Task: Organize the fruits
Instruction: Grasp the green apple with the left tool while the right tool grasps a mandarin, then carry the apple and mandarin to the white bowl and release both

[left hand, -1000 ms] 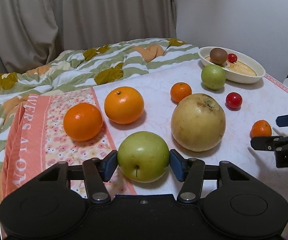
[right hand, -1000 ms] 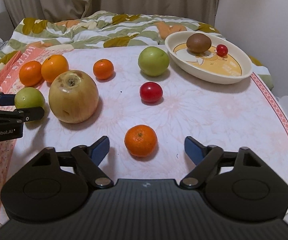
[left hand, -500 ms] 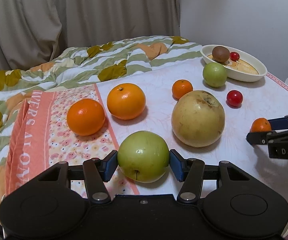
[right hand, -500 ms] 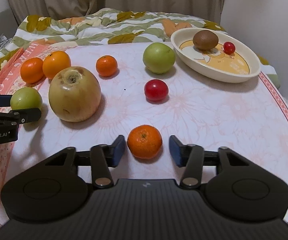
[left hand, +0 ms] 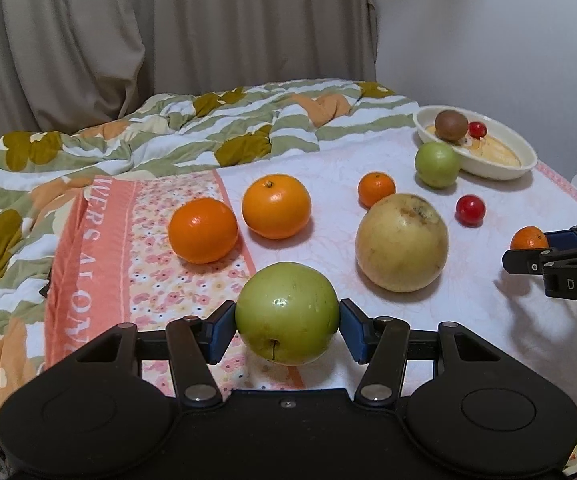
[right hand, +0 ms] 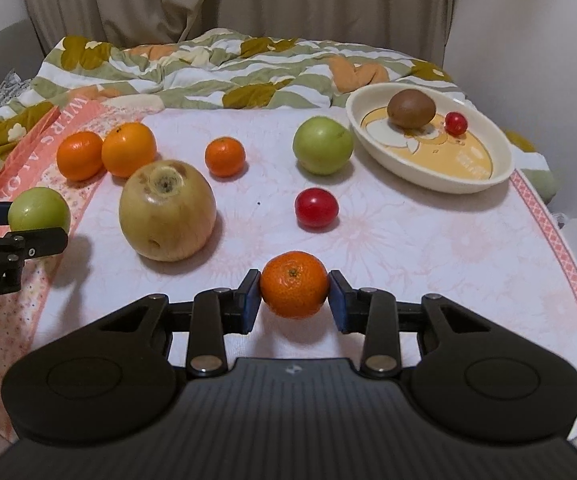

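Observation:
My left gripper is shut on a green apple, blue pads pressing both its sides, a little above the floral cloth. The right wrist view shows that apple at the far left. My right gripper is shut on a small mandarin near the table's front edge, and the left wrist view has this mandarin at the right. A cream bowl at the back right holds a kiwi and a cherry tomato.
On the pink tablecloth lie a large yellow pear, a red tomato, a second green apple, another small mandarin and two oranges. A rumpled quilt lies behind, curtains beyond.
The right gripper's jaws came together from wide open onto the small mandarin. The left gripper has risen slightly with the green apple still in it.

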`<state>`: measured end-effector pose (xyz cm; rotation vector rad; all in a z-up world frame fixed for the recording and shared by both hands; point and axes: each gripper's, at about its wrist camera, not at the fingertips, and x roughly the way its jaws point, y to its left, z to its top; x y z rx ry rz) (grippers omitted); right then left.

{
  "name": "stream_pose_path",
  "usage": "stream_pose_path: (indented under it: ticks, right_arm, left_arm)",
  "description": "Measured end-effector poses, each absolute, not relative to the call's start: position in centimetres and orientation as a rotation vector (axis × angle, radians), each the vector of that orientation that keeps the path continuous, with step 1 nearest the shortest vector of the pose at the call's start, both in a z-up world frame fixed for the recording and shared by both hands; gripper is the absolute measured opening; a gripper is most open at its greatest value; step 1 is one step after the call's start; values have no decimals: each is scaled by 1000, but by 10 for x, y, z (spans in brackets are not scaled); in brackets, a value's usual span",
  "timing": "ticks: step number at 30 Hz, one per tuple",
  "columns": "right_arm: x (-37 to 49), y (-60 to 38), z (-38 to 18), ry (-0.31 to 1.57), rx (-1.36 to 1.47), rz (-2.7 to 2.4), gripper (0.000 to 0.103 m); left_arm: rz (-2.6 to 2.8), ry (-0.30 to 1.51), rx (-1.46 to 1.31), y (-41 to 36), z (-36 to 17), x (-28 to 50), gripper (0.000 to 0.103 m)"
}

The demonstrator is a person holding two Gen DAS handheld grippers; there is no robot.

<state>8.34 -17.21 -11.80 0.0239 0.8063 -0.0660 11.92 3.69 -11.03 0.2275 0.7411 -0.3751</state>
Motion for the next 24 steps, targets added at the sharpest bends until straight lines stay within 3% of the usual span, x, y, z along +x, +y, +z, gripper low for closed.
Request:
stream_pose_path:
  ticks: [13, 24]
  right_arm:
    - [52, -196, -69, 812, 91, -126, 51]
    - [43, -265, -38, 788, 106, -69, 51]
  left_arm:
    - [-428, 635, 185, 19, -53, 89, 60]
    - [-403, 577, 159, -46, -13, 65, 60]
